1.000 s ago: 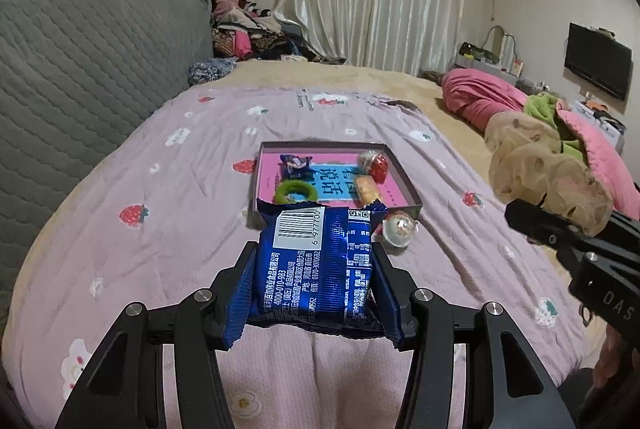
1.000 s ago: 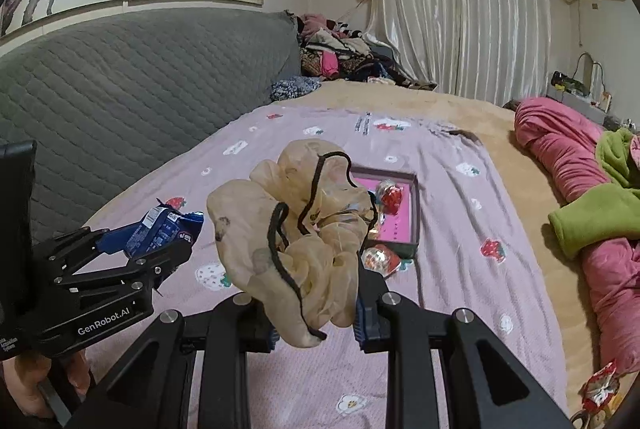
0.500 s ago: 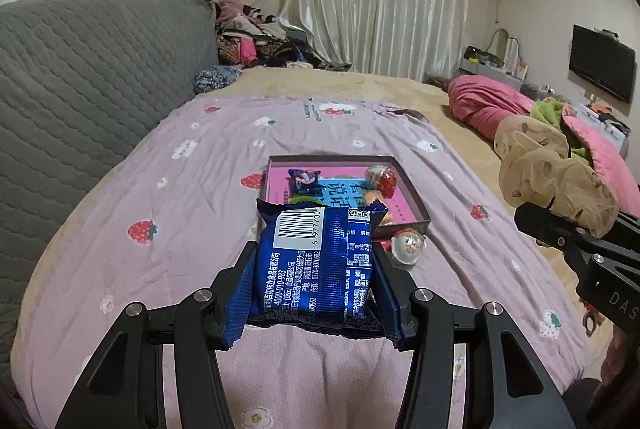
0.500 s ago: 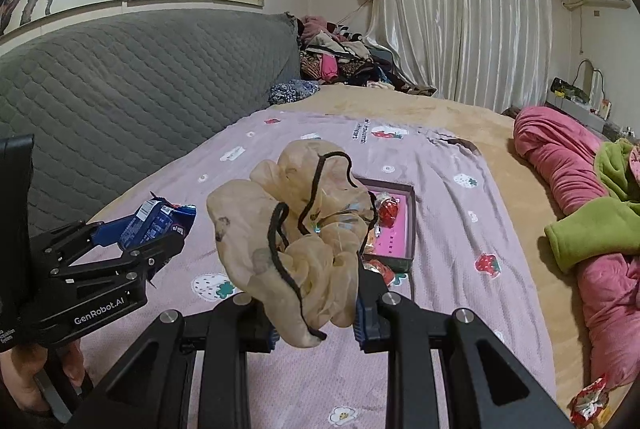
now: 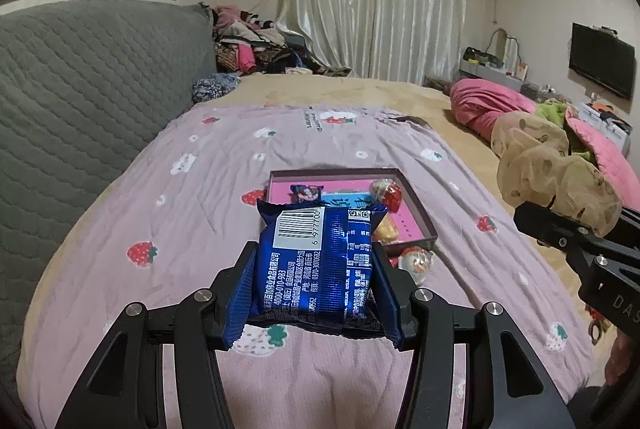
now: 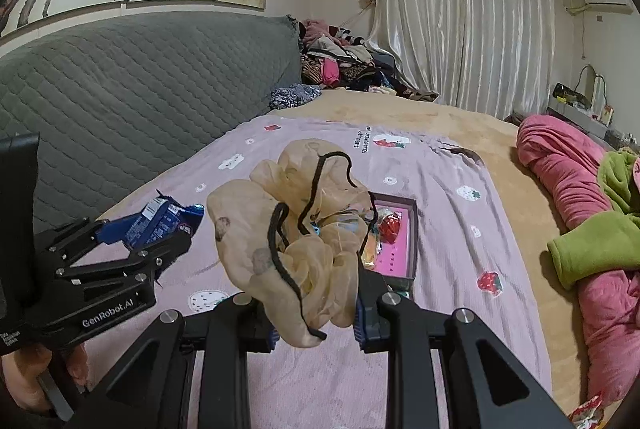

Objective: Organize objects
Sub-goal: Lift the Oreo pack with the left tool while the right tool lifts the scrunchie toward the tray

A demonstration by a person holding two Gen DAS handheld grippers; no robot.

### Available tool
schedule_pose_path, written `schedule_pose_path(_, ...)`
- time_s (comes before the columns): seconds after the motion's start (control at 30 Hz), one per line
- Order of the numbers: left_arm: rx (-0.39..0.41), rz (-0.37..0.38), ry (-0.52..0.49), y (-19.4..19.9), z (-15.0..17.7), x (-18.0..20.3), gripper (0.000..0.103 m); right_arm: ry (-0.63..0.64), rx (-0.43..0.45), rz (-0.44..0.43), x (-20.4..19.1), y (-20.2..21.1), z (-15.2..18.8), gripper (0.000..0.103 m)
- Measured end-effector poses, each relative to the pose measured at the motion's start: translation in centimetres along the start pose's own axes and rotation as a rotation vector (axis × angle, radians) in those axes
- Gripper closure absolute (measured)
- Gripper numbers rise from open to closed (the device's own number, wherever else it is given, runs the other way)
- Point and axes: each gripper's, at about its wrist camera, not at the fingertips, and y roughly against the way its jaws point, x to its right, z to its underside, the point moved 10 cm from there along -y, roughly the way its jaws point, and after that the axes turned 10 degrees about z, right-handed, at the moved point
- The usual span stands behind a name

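My left gripper (image 5: 316, 285) is shut on a blue snack packet (image 5: 318, 261), held above the bed in front of a shallow pink box (image 5: 416, 207). The box holds small sweets and a red-wrapped ball (image 5: 388, 191). A clear toy capsule (image 5: 416, 261) lies just outside the box's near corner. My right gripper (image 6: 316, 305) is shut on a beige scrunchie with a black cord (image 6: 296, 225), also held above the bed. The scrunchie also shows in the left wrist view (image 5: 556, 177). The left gripper with its packet (image 6: 156, 225) shows at the left of the right wrist view.
The bed has a lilac strawberry-print sheet (image 5: 200, 189) and a grey quilted headboard (image 5: 80, 89). Pink and green bedding (image 6: 592, 229) is piled on the right. Clothes (image 6: 344, 61) are heaped at the far end. A wrapped sweet (image 6: 586, 413) lies at the bed's right edge.
Both grippers have drawn back and risen a little from the box while keeping their loads. The box now looks farther away and the packet covers more of it.
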Motion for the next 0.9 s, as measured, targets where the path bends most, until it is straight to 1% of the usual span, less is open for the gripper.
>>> schedule_pose_path(0.17, 0.017, -0.005, 0.004, -0.4, -1.2, -0.4, 0.048, -0.009, 0.005, -0.002, 0.1, -0.6, -0.8, 0.075)
schedule_pose_path(0.7, 0.000, -0.013, -0.004, -2.4, -2.1, -0.9, 0.048, -0.019, 0.007, 0.007, 0.9, -2.5, -2.2, 0.075)
schedule_pose_path(0.9, 0.002, -0.006, -0.003, -3.5, -3.2, -1.0, 0.048, -0.019, 0.011, 0.010, 1.1, -3.6, -3.3, 0.075)
